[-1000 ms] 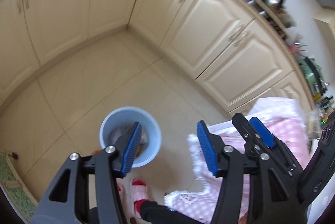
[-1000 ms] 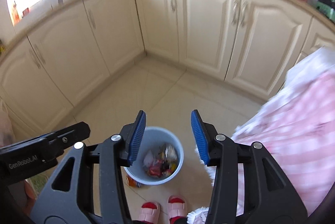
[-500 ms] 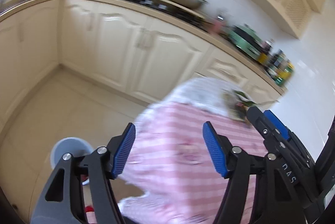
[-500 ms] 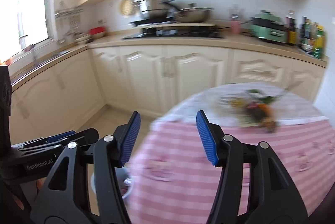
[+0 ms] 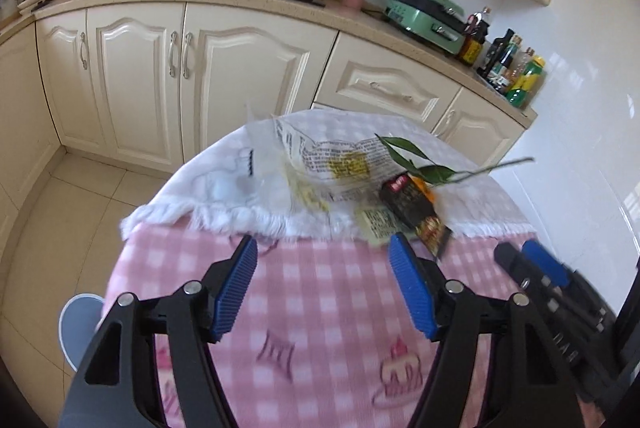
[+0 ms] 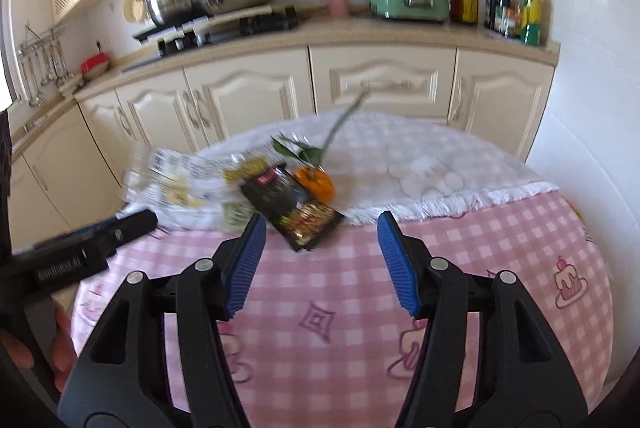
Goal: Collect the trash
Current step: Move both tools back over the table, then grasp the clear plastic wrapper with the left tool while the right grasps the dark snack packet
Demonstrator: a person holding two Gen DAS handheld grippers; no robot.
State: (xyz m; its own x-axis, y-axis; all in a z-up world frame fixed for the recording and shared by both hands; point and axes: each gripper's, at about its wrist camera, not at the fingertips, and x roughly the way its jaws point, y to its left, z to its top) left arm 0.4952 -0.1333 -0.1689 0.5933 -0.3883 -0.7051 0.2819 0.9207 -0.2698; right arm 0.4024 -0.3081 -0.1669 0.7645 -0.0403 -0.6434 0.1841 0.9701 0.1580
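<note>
Both hand-held grippers hover above the pink checked surface [image 6: 460, 236], jaws spread wide and holding nothing: the left hand-held gripper [image 5: 323, 290] and the right hand-held gripper [image 6: 320, 260]. The trash lies in a loose cluster near the seam between the pink cloth and the white cloth [image 6: 400, 155]: a dark packet [image 6: 292, 203], a clear printed wrapper [image 5: 320, 159], an orange item [image 6: 316, 183] and a leafy stem [image 5: 432, 167]. The bin [image 5: 78, 328] stands on the floor, below the surface edge at the left (only its rim shows). Risks from this position: the packet overlaps the wrapper and touches the orange item, so a careless closure may pinch two items or drag a neighbour along. The thin wrapper may slip from the pads or pull the cloth with it. The stem may snag and scatter the cluster. Both grippers converging on the same pile may collide.
</note>
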